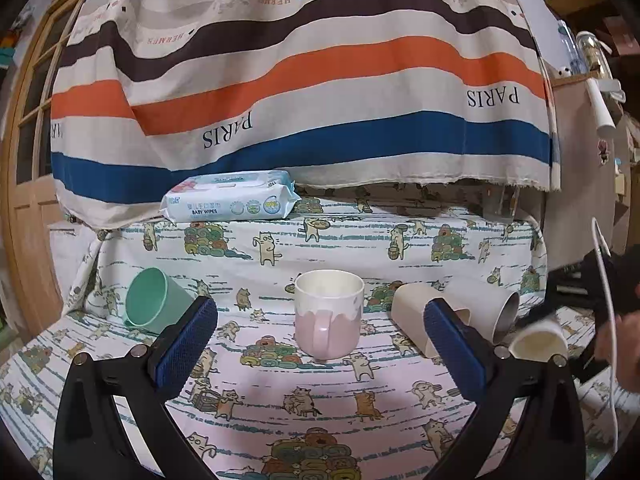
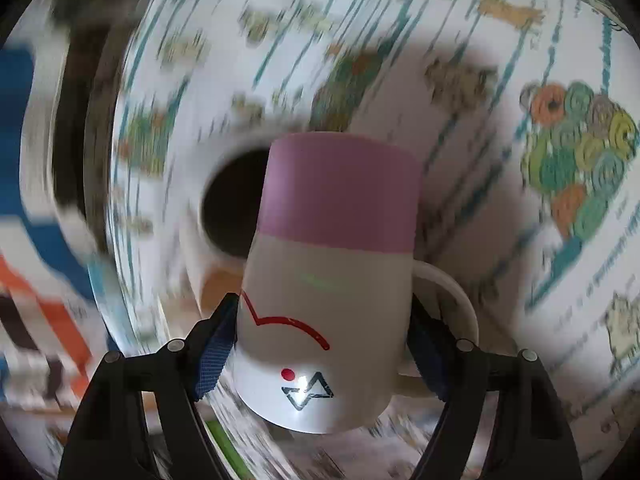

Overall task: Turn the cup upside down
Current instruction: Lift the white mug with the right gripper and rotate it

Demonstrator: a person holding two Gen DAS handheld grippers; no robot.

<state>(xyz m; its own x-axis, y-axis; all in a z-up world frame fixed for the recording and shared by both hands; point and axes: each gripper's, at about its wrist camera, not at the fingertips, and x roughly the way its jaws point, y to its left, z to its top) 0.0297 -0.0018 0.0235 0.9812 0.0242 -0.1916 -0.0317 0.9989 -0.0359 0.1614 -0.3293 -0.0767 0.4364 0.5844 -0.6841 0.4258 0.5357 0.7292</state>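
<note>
My right gripper (image 2: pixel 320 344) is shut on a white cup with a pink band (image 2: pixel 332 280), red line markings and a handle at the right. The cup is held above the cat-print cloth, and the background is motion-blurred. The same cup (image 1: pixel 538 342) shows at the right edge of the left wrist view. My left gripper (image 1: pixel 320 320) is open and empty, low over the cloth. An upright pink-and-white mug (image 1: pixel 329 312) stands between its fingers, farther off, handle toward me.
A green cup (image 1: pixel 154 302) lies on its side at the left. A cream cup (image 1: pixel 416 312) and a grey cup (image 1: pixel 492 308) lie on their sides at the right. A baby wipes pack (image 1: pixel 230 196) sits at the back under a hanging striped cloth (image 1: pixel 304 80).
</note>
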